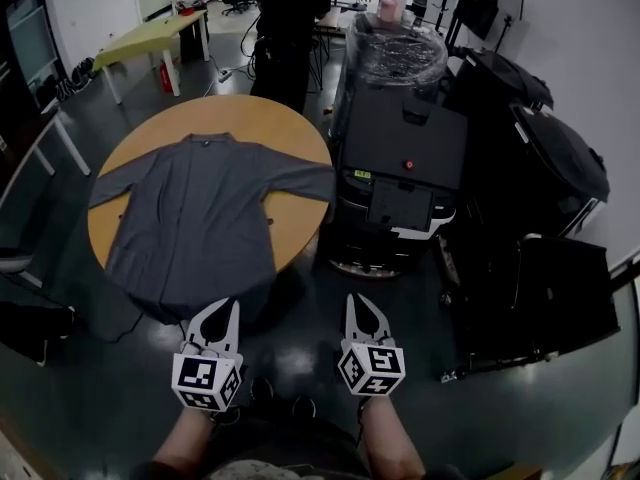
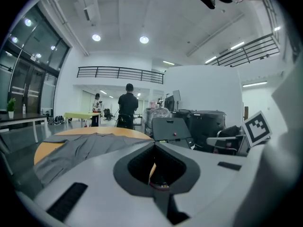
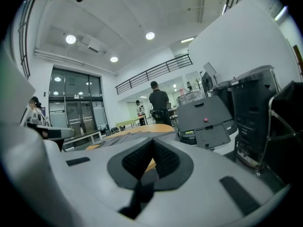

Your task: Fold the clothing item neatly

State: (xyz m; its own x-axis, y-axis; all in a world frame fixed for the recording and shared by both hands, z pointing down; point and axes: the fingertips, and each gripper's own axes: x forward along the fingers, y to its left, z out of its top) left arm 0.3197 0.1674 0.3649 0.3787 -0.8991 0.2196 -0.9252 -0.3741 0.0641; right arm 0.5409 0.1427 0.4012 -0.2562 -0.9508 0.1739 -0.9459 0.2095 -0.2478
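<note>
shirt [image 1: 195, 223]: spread flat on round tabletop [image 1: 290, 128], upper left | left gripper [image 1: 222, 313]: jaws clenched, empty, lower centre | right gripper [image 1: 362, 310]: jaws clenched, empty, beside it

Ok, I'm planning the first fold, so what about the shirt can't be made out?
Head view: the shirt's near hem hangs over the round table edge, partly behind the left gripper.
Left gripper view: that gripper's body covers the shirt's near part.
Right gripper view: the shirt is a thin edge-on strip beyond the right gripper; details too small.
</note>
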